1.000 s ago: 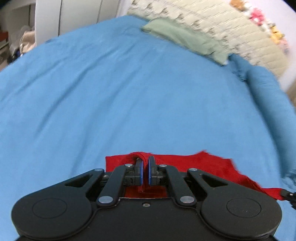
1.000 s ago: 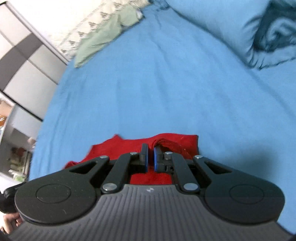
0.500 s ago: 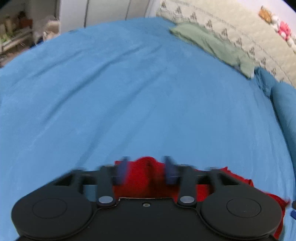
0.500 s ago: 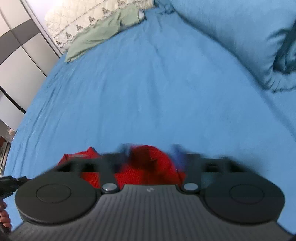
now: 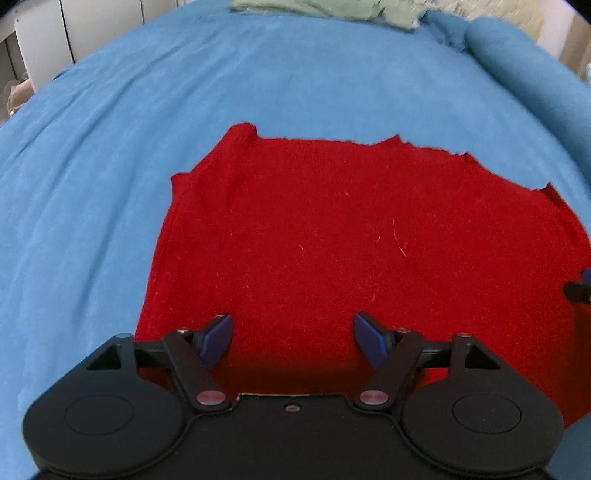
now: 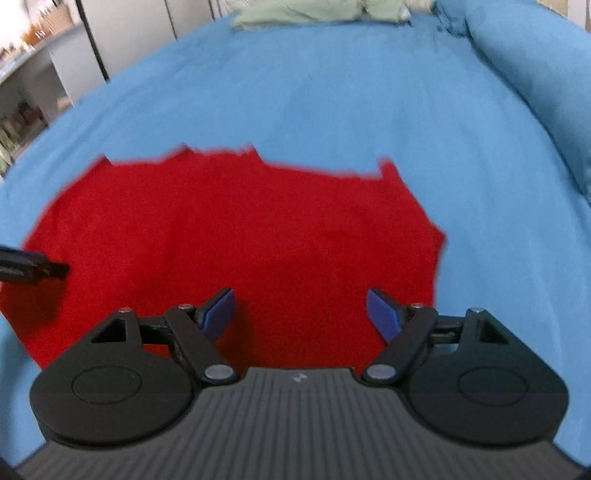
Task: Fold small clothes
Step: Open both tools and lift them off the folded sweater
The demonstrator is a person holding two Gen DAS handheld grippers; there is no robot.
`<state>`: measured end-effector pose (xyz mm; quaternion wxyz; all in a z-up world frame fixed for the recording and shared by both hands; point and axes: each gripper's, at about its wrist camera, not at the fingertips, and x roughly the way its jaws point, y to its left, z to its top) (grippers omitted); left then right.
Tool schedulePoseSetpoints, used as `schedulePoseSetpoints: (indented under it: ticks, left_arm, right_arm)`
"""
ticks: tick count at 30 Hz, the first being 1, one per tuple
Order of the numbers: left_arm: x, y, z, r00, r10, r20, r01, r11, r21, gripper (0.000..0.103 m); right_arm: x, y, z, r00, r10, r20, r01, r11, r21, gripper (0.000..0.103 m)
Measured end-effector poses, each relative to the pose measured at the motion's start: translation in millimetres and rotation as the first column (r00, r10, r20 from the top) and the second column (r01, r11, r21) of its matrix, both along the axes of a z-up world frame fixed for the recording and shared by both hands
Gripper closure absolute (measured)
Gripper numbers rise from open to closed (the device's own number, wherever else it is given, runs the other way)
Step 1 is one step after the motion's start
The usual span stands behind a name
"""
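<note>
A red knitted garment (image 5: 351, 229) lies spread flat on the blue bedsheet (image 5: 110, 147); its far edge is uneven. My left gripper (image 5: 293, 339) hovers over the garment's near left part, its jaws still opening, blue pads wide apart with only the flat cloth below. In the right wrist view the same red garment (image 6: 240, 229) fills the lower middle. My right gripper (image 6: 301, 314) stands open above its near right part, holding nothing. The tip of the other gripper (image 6: 33, 269) shows at the left edge there.
A pale green cloth (image 5: 325, 9) lies at the far end of the bed, next to a rolled blue blanket (image 5: 524, 70) along the right side. White cupboards (image 6: 129, 33) and shelves stand beyond the bed's left edge.
Both grippers were shut on pinched folds of the red garment; they have opened and let go. The garment now lies flat and both views look down on much more of it.
</note>
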<state>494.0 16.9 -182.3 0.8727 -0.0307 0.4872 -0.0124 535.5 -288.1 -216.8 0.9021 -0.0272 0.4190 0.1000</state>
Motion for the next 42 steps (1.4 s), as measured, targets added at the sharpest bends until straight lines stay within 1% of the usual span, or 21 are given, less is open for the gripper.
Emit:
schedulePoseSetpoints:
  ticks: [2,4,5,7,11,13,14,17,18,19,20,22,23,25,27,30,32,35,37,40,42]
  left_arm:
    - [-3,1,-1,1.000,-0.019,0.007,0.019,1.000,-0.013,0.018]
    - [-4,-1,-2,0.999,-0.052,0.006,0.052,0.999,0.001,0.017]
    - [-6,-3,-2,0.998,-0.070,0.002,0.070,0.997,0.012,0.015]
    - [-2,-6,-5,0.995,-0.095,-0.014,0.095,0.995,0.030,0.012]
    - [-6,-13,7,0.994,-0.095,-0.048,0.099,0.991,0.093,0.011]
    - [-14,-18,23,0.997,-0.082,-0.011,0.082,0.986,0.147,0.011]
    - [-20,-22,32,0.997,-0.078,0.007,0.076,0.984,0.161,0.011]
    - [-31,-41,58,0.992,-0.126,0.011,0.124,0.984,0.131,0.009]
    - [-34,-48,65,0.991,-0.132,0.005,0.130,0.984,0.124,0.007]
    - [-36,-55,69,0.991,-0.131,-0.010,0.131,0.985,0.111,0.000]
    - [-37,-60,71,0.991,-0.130,-0.026,0.132,0.987,0.090,0.000]
    - [-36,-71,67,0.986,-0.145,-0.078,0.148,0.989,0.027,0.000]
    - [-36,-76,64,0.982,-0.162,-0.096,0.164,0.986,0.006,0.000]
    - [-37,-89,59,0.976,-0.195,-0.093,0.198,0.980,0.020,0.000]
    - [-38,-100,54,0.972,-0.224,-0.073,0.229,0.971,0.073,0.000]
    - [-38,-108,47,0.970,-0.238,-0.049,0.242,0.966,0.095,0.000]
    - [-32,-107,42,0.974,-0.226,-0.036,0.228,0.971,0.076,0.000]
    - [-25,-110,36,0.983,-0.184,-0.024,0.185,0.982,0.041,0.000]
    - [-19,-113,32,0.987,-0.158,-0.031,0.159,0.987,0.025,0.000]
    - [-11,-115,30,0.990,-0.138,-0.043,0.138,0.990,0.005,0.000]
    - [-7,-116,30,0.989,-0.133,-0.059,0.133,0.991,-0.002,0.000]
  right_arm:
    - [-7,-16,-4,1.000,-0.017,0.016,0.017,1.000,0.003,0.009]
    - [-10,-25,-5,0.999,-0.048,0.015,0.048,0.999,-0.023,0.009]
    - [-12,-29,-4,0.996,-0.087,0.015,0.087,0.995,-0.054,0.008]
    - [-18,-38,3,0.989,-0.149,0.005,0.149,0.988,-0.049,0.009]
    - [-42,-41,36,0.982,-0.174,0.067,0.177,0.983,-0.044,0.008]
    - [-59,-40,59,0.980,-0.174,0.093,0.178,0.983,-0.036,0.008]
    - [-69,-37,71,0.979,-0.187,0.078,0.190,0.981,-0.032,0.008]
    - [-94,-20,97,0.981,-0.195,0.009,0.195,0.981,-0.020,0.007]
    - [-104,-13,103,0.982,-0.191,0.007,0.191,0.981,-0.019,0.006]
    - [-114,-7,107,0.978,-0.208,0.004,0.208,0.978,-0.018,0.002]
    - [-120,-4,107,0.972,-0.236,-0.008,0.236,0.972,-0.011,0.000]
    - [-127,-3,99,0.945,-0.313,-0.091,0.316,0.949,0.021,0.000]
    - [-128,-4,91,0.923,-0.356,-0.147,0.366,0.929,0.046,0.000]
    - [-131,-9,75,0.883,-0.427,-0.197,0.452,0.886,0.106,0.000]
    - [-133,-15,55,0.846,-0.486,-0.220,0.521,0.841,0.148,0.000]
    - [-135,-22,24,0.812,-0.545,-0.208,0.581,0.789,0.203,0.000]
    - [-138,-29,8,0.801,-0.571,-0.181,0.598,0.745,0.296,0.000]
    - [-142,-38,-10,0.786,-0.600,-0.150,0.602,0.686,0.410,0.008]
    - [-145,-42,-17,0.765,-0.633,-0.118,0.608,0.650,0.456,0.011]
    - [-143,-49,-22,0.750,-0.654,-0.099,0.608,0.622,0.493,0.011]
    - [-137,-52,-24,0.753,-0.652,-0.089,0.601,0.627,0.495,0.012]
